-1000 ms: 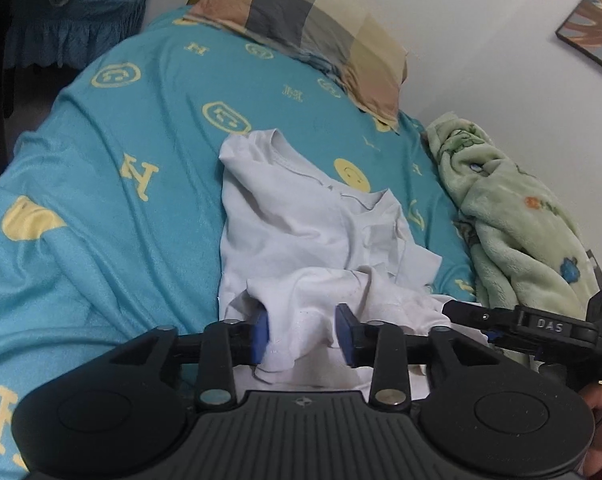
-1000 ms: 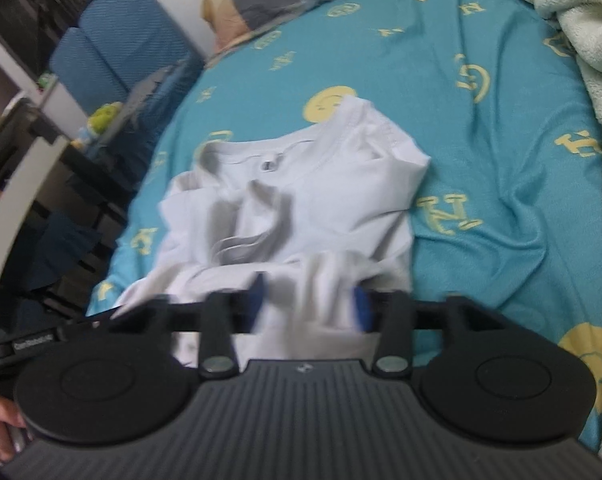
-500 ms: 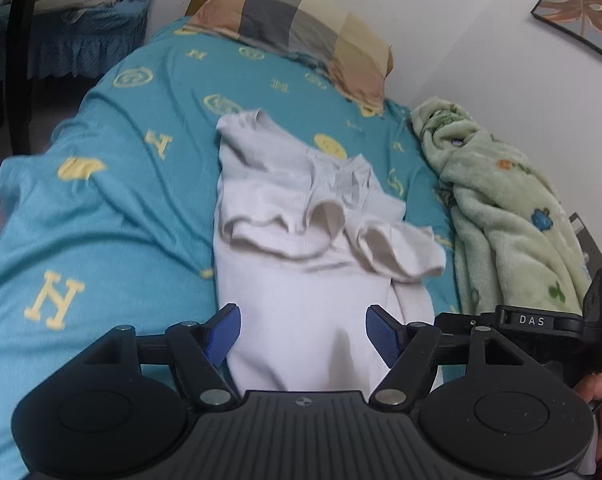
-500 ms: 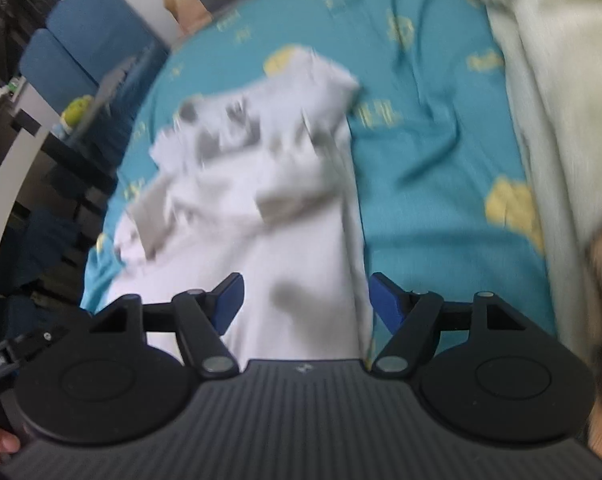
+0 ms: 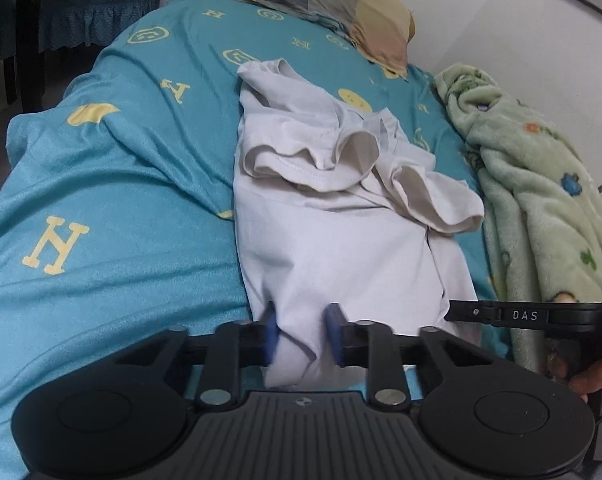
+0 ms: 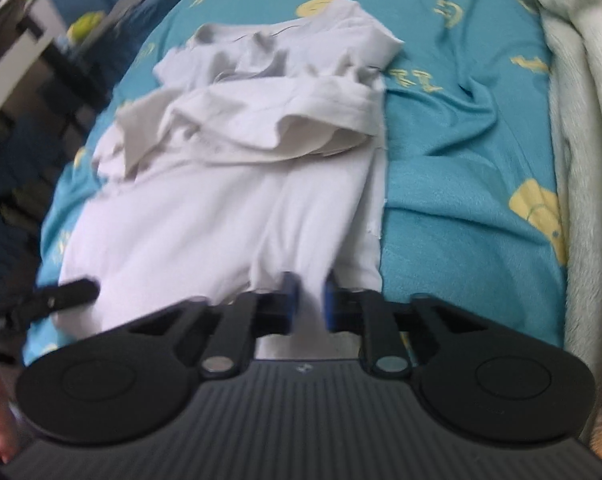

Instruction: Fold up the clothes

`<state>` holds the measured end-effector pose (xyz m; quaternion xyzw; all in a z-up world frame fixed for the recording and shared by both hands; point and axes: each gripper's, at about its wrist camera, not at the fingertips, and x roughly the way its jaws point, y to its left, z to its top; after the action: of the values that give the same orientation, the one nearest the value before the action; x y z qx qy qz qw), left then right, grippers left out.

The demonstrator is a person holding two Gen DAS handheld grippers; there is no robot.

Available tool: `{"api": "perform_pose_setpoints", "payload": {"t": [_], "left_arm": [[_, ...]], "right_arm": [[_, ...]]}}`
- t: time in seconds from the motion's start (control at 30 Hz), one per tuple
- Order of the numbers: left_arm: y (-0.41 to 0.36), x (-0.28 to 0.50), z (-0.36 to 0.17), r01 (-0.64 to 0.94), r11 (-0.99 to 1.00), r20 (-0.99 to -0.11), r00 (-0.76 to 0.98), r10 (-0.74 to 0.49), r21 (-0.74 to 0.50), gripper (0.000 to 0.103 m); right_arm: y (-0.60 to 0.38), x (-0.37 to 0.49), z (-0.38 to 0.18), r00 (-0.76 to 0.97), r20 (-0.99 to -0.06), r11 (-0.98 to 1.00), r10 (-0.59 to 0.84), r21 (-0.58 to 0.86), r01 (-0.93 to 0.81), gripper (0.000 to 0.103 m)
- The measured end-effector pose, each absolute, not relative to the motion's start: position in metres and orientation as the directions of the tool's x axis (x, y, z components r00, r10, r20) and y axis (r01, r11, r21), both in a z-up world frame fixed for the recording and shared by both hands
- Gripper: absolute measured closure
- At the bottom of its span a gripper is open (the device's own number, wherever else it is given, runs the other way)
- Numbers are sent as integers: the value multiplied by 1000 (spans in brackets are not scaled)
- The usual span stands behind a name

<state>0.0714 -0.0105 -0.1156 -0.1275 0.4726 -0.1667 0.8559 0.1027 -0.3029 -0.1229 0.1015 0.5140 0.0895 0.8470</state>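
Both grippers are at the near hem of the crumpled white cotton T-shirt (image 5: 341, 248), which lies lengthwise on the teal bedsheet with yellow letters and smiley faces (image 5: 113, 200). The left gripper (image 5: 303, 334) is closing, its blue pads narrow with a fold of hem bunched between them. The right gripper (image 6: 310, 304) closes too, pads nearly together, pinching white cloth.

A teal-sheeted bed (image 5: 113, 208) carries a white shirt (image 5: 341, 240), pillow (image 5: 333, 4), green blanket (image 5: 533, 184).
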Motion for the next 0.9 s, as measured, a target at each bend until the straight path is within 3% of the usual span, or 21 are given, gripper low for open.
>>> {"api": "perform_pose_setpoints", "payload": {"t": [0.17, 0.43, 0.63, 0.7, 0.77, 0.83, 0.9], "left_arm": [[-6, 68, -110, 160, 912, -761, 508, -403, -377, 97], [0, 72, -122, 115, 924, -803, 463, -375, -365, 98], [12, 68, -117, 53, 904, -789, 468, -398, -424, 90], [18, 64, -113, 17, 893, -782, 475, -404, -450, 83], [24, 57, -108, -19, 870, -766, 483, -424, -492, 50], [31, 49, -102, -54, 834, -741, 494, -456, -549, 37], [36, 42, -105, -120, 772, -714, 488, -502, -625, 36]], "right_arm": [[-299, 97, -111, 488, -849, 979, 201, 191, -71, 98], [-314, 97, -121, 463, -870, 982, 170, 191, -2, 98], [-319, 94, -115, 479, -855, 968, 196, 245, 43, 95], [-322, 91, -109, 496, -843, 960, 207, 273, 63, 95], [-323, 86, -102, 519, -827, 952, 216, 297, 77, 95], [-325, 82, -95, 548, -807, 944, 220, 318, 90, 95], [-328, 78, -89, 572, -792, 936, 215, 334, 111, 95]]}}
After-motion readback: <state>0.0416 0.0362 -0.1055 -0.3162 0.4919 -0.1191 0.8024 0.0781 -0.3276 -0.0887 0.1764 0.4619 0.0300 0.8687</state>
